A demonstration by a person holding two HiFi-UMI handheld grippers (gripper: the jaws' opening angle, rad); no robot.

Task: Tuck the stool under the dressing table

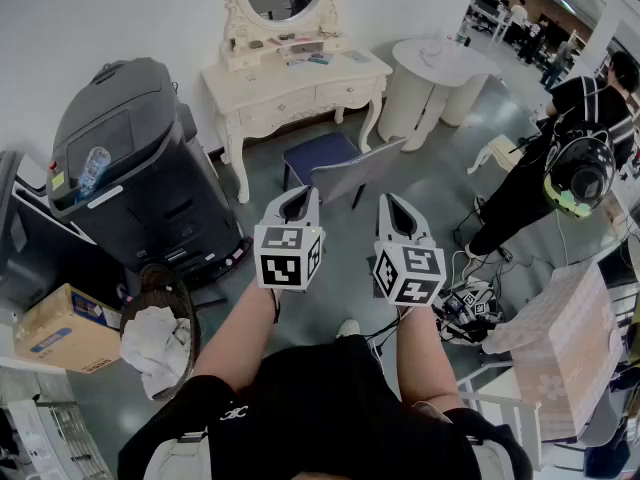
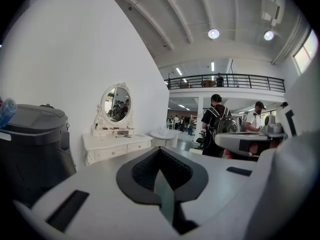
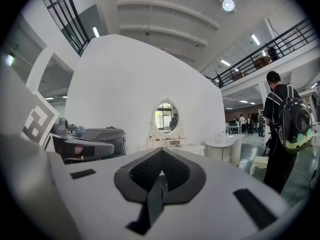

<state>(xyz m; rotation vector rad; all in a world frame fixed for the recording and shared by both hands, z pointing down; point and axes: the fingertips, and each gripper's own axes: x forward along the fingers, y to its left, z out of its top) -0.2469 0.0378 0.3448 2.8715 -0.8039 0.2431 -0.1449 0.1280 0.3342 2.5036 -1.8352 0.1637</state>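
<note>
Progress: none yet | stool (image 1: 318, 155) untucked, before dressing table (image 1: 300, 86) | left tongs (image 1: 297, 200), right tongs (image 1: 393, 209) clenched, empty

We see a large hall used as a test lab, not a real home. The high ceiling with beams (image 2: 175, 14), the round lamps (image 2: 213, 33), the balcony railing (image 2: 225, 79) and the grey floor (image 1: 430, 198) show it. A cream dressing table (image 1: 300, 83) stands at a white wall (image 3: 140, 79), with cables (image 1: 465, 303) and a person with a backpack (image 1: 570, 158) near.
</note>
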